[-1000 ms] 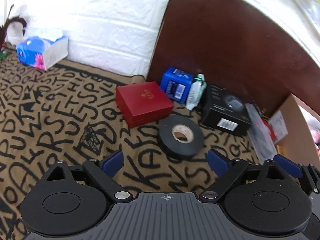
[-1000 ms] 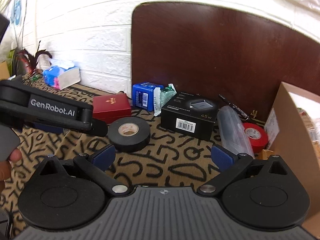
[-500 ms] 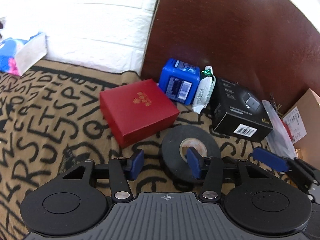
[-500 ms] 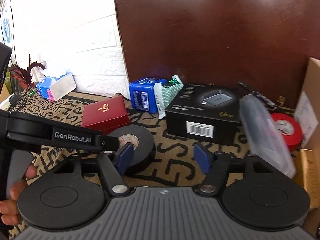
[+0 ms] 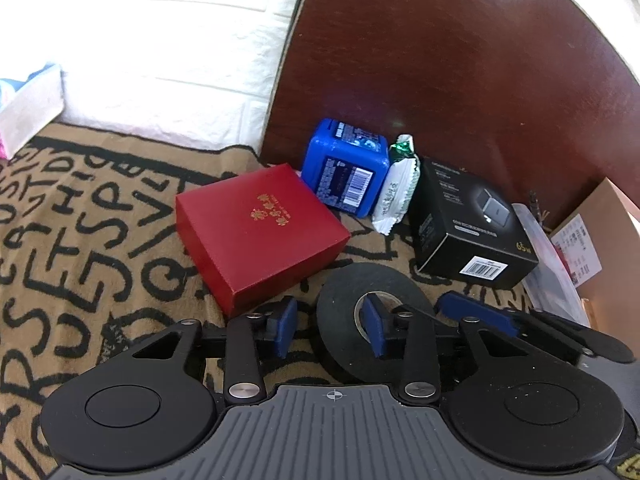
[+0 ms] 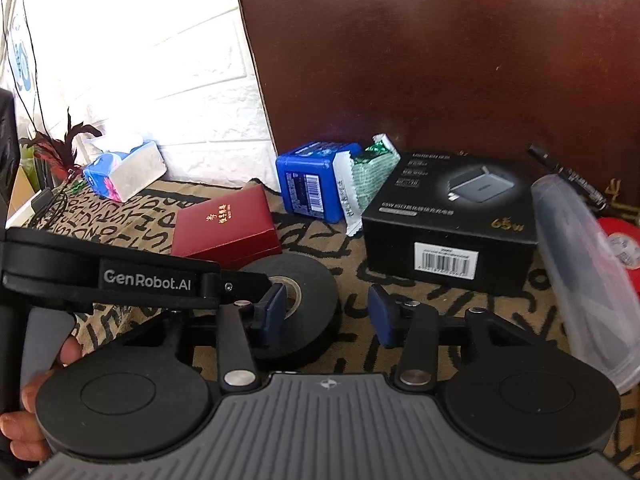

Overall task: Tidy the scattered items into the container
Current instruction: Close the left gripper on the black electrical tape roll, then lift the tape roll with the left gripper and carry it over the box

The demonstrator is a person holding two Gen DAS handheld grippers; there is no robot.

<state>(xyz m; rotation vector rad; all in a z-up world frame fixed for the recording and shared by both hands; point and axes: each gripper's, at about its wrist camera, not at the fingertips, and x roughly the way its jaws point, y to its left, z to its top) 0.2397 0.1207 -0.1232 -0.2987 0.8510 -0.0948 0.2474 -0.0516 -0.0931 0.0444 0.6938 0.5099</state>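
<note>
The left claw (image 5: 331,332), its jaws closing, is seen straddling the near wall of the black tape roll (image 5: 344,300), which lies flat, hole upward, beside a red box (image 5: 256,232) and a black "65W" carton (image 5: 472,220), while the closing right claw (image 6: 328,316) is lettered "GenRobot.AI" nowhere but on the left tool's strap.

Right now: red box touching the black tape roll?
Apart. In the left wrist view a strip of patterned cloth shows between the red box and the black tape roll.

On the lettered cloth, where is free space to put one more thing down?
The cloth is bare left of the red box, out toward the tissue pack. It is crowded along the brown board: blue box, snack packet, black charger box, black tape roll.
</note>
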